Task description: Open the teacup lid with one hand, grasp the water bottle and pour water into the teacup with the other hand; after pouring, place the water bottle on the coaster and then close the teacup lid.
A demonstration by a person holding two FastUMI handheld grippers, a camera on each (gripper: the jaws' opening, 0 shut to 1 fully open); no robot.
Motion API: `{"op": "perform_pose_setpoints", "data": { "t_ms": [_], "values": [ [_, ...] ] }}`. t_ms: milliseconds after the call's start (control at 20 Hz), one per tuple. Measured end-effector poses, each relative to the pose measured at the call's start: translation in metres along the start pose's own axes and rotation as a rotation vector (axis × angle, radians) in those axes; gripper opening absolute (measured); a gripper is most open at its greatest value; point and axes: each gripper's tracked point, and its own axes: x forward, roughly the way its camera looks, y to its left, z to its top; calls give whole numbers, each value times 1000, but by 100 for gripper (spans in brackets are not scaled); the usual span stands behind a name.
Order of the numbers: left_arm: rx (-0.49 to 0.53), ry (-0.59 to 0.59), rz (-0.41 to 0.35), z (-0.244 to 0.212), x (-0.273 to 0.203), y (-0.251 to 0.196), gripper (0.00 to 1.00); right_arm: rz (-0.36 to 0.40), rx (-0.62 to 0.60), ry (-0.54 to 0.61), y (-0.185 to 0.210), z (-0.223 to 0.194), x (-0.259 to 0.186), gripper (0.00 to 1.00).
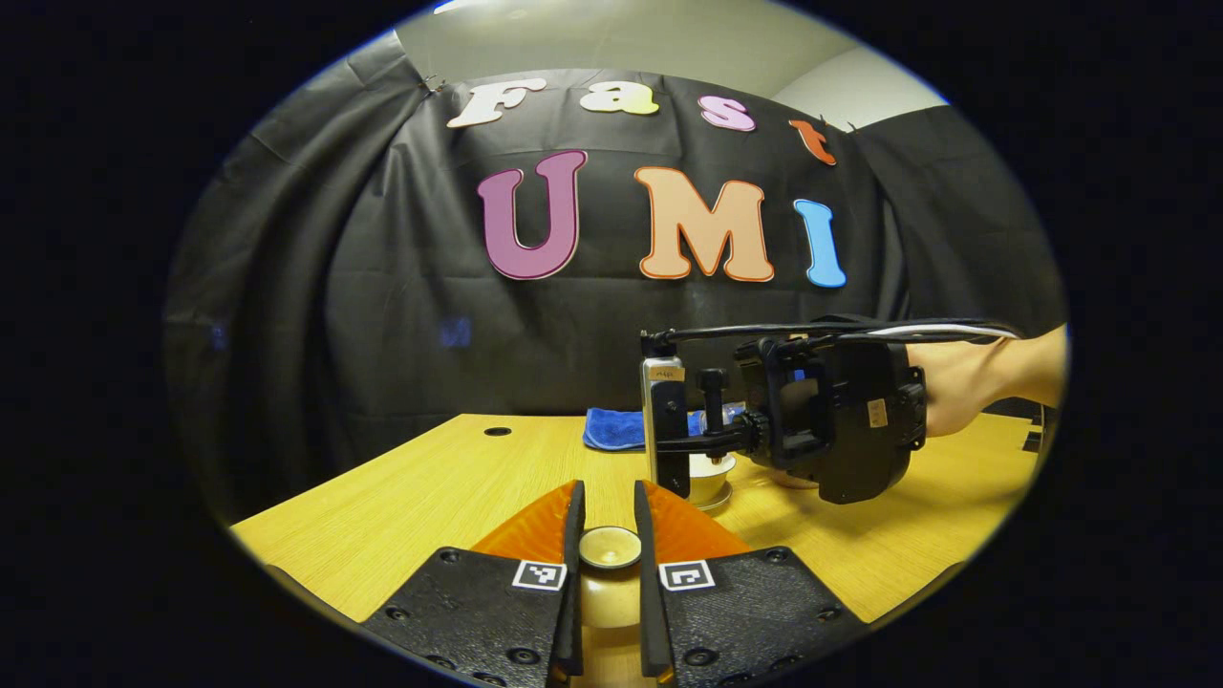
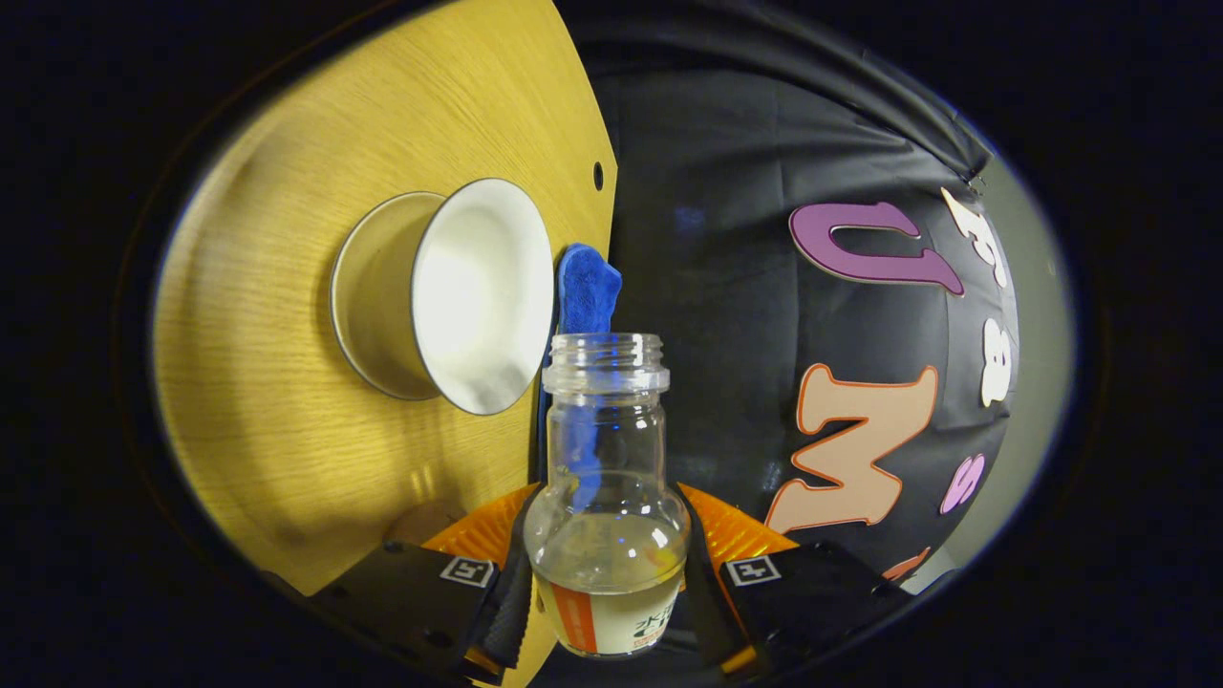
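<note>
- The right gripper (image 2: 604, 573) pinches a clear water bottle (image 2: 605, 497) around its belly, one finger pressed on each side; the cap is off and a little water sits in the lower part.
- In the right gripper view the table (image 2: 287, 401) appears turned on its side, so the bottle is tipped over, its mouth just beside the open teacup (image 2: 449, 296), whose pale inside looks empty.
- A blue cloth (image 2: 585, 287) lies behind the cup.
- The left gripper (image 1: 609, 549) is closed on the knob of the teacup lid (image 1: 610, 548), held low over the table and well apart from the cup.
- In the left gripper view, the other gripper (image 1: 822, 411) and a hand (image 1: 965, 382) hover over the cup.
- Step in hand, by my reading: pouring — the water has not reached the neck yet.
- To do it well, tilt slowly, keep the mouth above the cup's middle — not its rim — and hold the lid clear.
</note>
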Motion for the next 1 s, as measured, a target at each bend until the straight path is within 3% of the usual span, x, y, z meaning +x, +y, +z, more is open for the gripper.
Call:
{"op": "perform_pose_setpoints", "data": {
  "t_ms": [1000],
  "values": [
    [-3, 0, 0, 0, 1, 0, 22, -62, -263, -28, -31, 1, -7, 72]
  ]
}}
